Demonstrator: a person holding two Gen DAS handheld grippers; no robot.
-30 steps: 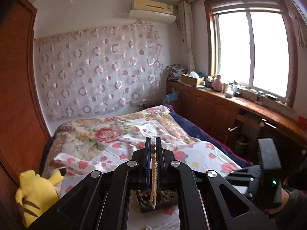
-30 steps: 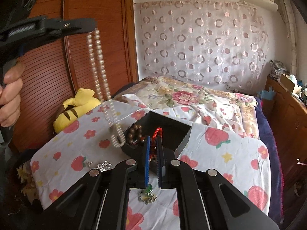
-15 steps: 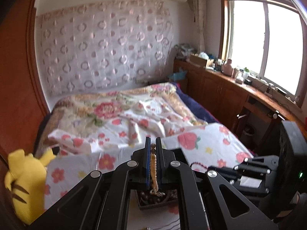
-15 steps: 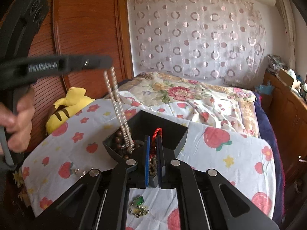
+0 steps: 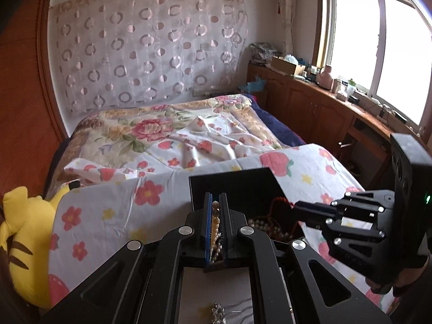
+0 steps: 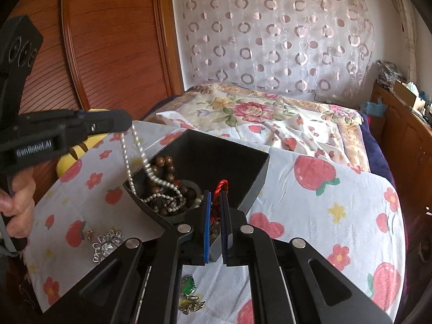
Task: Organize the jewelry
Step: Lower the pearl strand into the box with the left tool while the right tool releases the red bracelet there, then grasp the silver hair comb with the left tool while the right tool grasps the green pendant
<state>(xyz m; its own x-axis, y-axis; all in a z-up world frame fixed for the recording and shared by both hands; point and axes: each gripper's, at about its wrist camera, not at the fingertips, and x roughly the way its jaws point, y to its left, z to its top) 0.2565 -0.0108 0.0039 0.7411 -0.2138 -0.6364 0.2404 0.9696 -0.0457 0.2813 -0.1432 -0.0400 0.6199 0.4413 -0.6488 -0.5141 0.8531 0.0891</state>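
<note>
My left tongs [image 6: 129, 127] pinch a pearl necklace [image 6: 140, 162], its lower end already coiled in the black box [image 6: 259, 172] on the bed. My right tongs [image 6: 215, 213] clamp the box's near wall. Next, I judge: lower, then let go.

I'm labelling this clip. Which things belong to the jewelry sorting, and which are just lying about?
Job: pearl necklace, black box, wooden bead bracelet, crystal brooch, green trinket, left tool, right tool.
Lying about: yellow plush toy, floral quilt.
</note>
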